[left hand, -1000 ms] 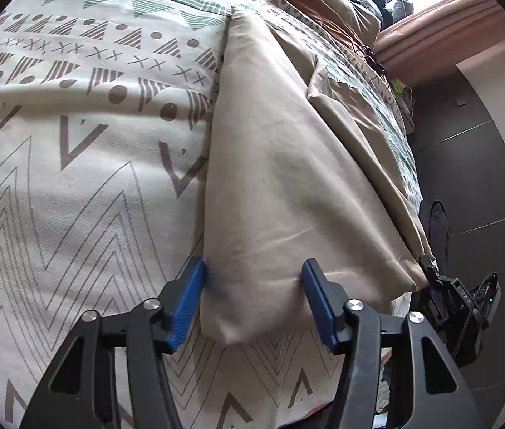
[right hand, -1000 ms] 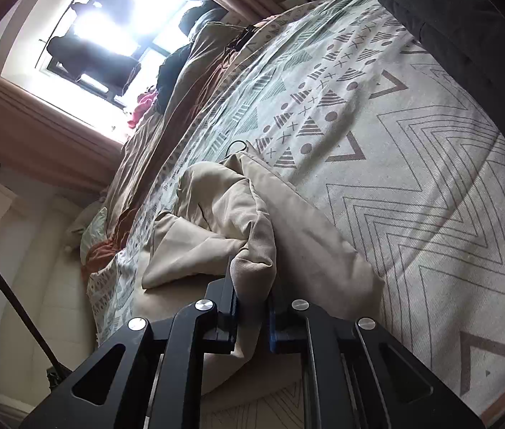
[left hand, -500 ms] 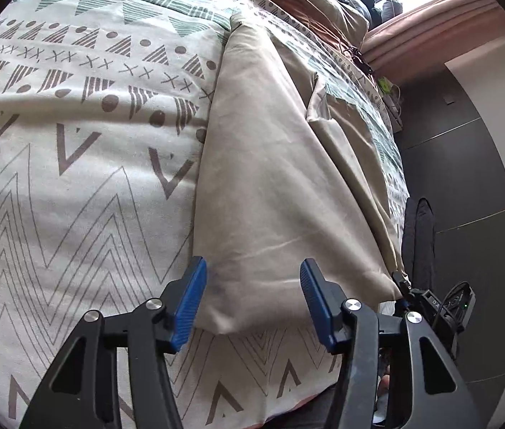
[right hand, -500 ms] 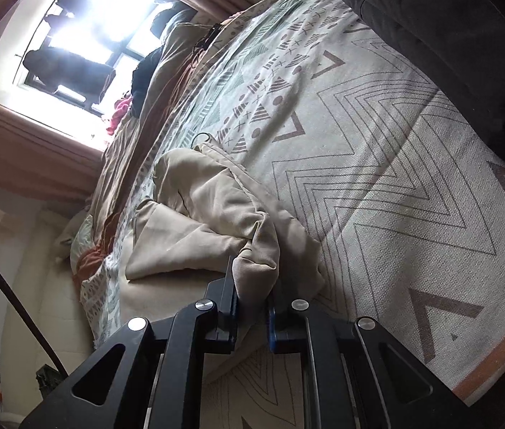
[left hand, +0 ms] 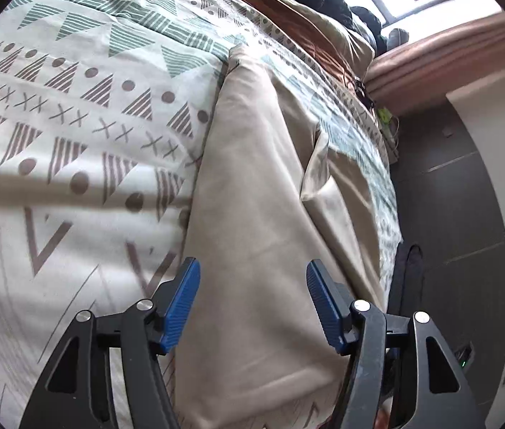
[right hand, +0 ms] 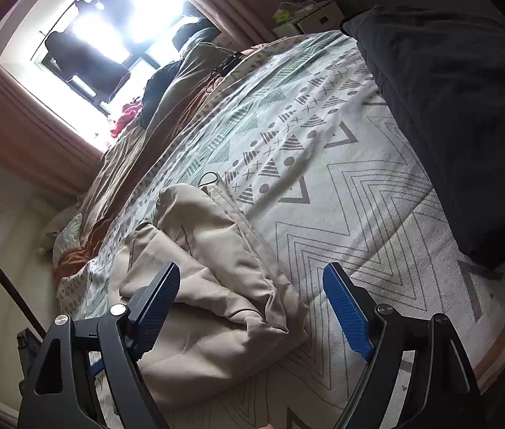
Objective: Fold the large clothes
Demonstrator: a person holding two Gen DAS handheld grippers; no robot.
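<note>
**Beige garment on patterned bed cover, both grippers free of cloth**

Materials: the beige garment (left hand: 259, 214) is a smooth, matte woven cloth, soft-creased. It lies on a bed cover (left hand: 73, 143) printed with grey chevrons, triangles, dots and crosses plus green striped triangles. The cover's weave looks coarser in the right wrist view. Gripper fingers are black, with ribbed blue pads (left hand: 181, 307).

Garment, left wrist view: one long, flat, tapering panel with a straight folded edge on its left side. A second layer overlaps on the right and runs along the bed's edge. The near hem is broad and lies flat.

Garment, right wrist view (right hand: 216, 279): this end is bunched into rounded folds, with a raised seam running across the top fold. A thin dark loop (right hand: 209, 178) sits at its far end.

Left gripper (left hand: 252, 304): jaws opening, set wide. The flat panel shows between the pads, neither pad pressing it; nothing is held.

Right gripper (right hand: 252, 307): jaws opening, spread wide. The bunched end lies on the cover below and between the pads, nearer the left one, and is not gripped.

Also noted: a dark blanket (right hand: 449, 107) at the right of the bed, and a bright window (right hand: 102, 35) beyond.
</note>
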